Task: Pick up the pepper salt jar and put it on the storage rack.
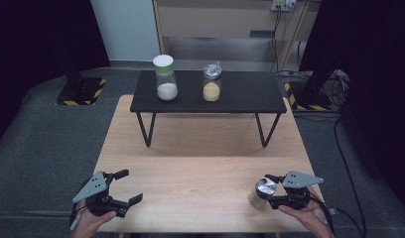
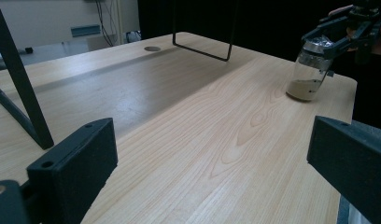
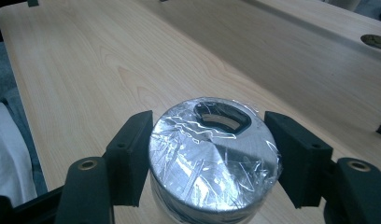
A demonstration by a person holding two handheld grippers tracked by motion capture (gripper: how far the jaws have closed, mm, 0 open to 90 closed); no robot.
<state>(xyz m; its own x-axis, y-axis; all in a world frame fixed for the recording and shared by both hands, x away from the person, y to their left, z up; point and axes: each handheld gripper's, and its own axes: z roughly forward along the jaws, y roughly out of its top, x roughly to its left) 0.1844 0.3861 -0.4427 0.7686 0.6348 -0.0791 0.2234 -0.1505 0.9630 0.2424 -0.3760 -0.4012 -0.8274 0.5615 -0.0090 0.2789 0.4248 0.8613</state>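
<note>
Glass jar (image 3: 212, 163), round foil-wrapped lid, pinched by right hand-held gripper (image 3: 212, 158), left hand-held gripper (image 2: 212, 163) spread.

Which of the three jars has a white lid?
The jar with white powder, left on the black stand; the other two jars have silvery tops.

Jar (image 3: 212, 158) bottom cut off by frame edge; contents hidden under foil lid.

My light wooden surface (image 1: 200, 148) carries a black metal-legged shelf (image 1: 240, 96) at twelve o'clock, two jars standing on it, and a foil-topped jar (image 1: 262, 192) at five o'clock by the near edge.
</note>
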